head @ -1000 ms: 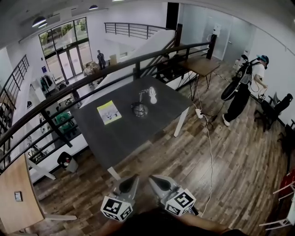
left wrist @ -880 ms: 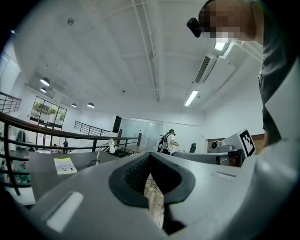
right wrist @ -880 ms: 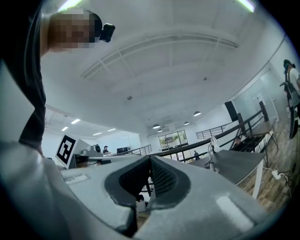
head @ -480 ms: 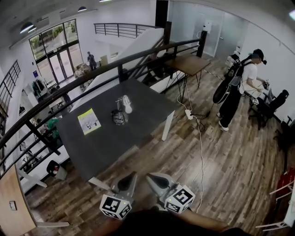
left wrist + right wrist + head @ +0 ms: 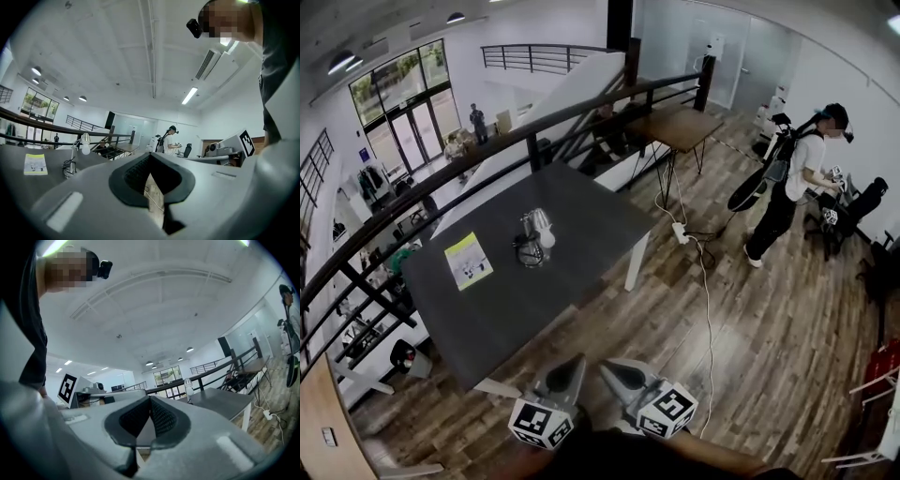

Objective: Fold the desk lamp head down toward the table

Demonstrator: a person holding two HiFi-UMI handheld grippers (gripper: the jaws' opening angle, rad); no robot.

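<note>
Only the head view shows floor [image 5: 623,314] separating the desk's [image 5: 534,300] near edge from the left gripper [image 5: 573,364] and right gripper [image 5: 611,369], both clenched and empty.

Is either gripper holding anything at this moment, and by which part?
Nothing is held. The left gripper and the right gripper are both shut and empty, well short of the desk lamp standing on the table.

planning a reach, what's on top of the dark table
The dark table bears a desk lamp and, apart from it, a yellow-green booklet. Anything under the booklet is covered.
</note>
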